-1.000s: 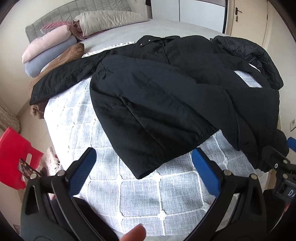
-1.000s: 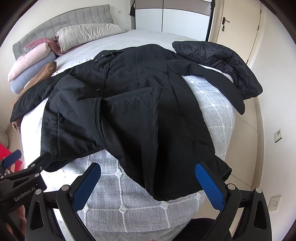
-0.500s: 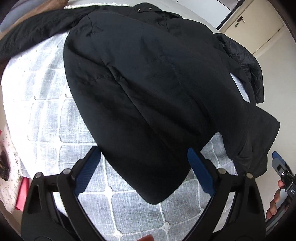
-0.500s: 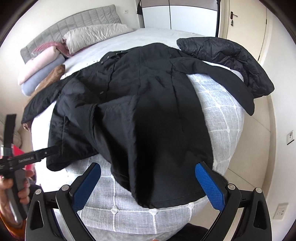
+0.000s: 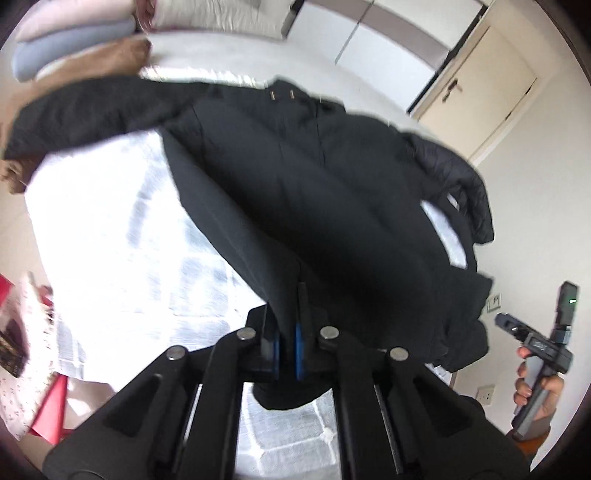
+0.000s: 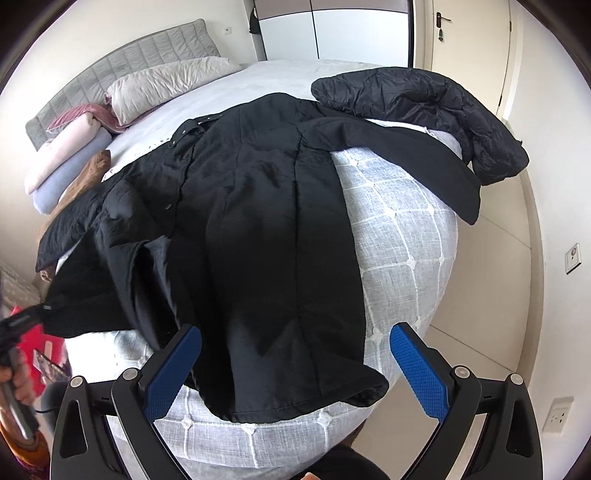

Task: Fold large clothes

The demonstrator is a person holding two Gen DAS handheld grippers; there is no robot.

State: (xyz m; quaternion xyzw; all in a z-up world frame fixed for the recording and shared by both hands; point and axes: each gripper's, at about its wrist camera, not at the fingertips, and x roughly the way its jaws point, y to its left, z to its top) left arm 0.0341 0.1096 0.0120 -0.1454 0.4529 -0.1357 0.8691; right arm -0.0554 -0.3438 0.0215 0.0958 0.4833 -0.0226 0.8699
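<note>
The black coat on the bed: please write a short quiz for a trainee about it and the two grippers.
1. True or false: the left gripper is shut on the black coat.
2. The right gripper is: A open, B shut on the hem, C shut on a sleeve.
3. What lies on the bed beside the far sleeve?

Key: 1 true, its jaws have just been closing on the hem. 2 A. 3 A dark quilted jacket.

Upper left: grey headboard (image 6: 122, 70), pale pillow (image 6: 166, 83), rolled pink and blue bedding (image 6: 62, 158). Upper right: cream door (image 6: 458, 33). Right edge: wall sockets (image 6: 559, 415).
</note>
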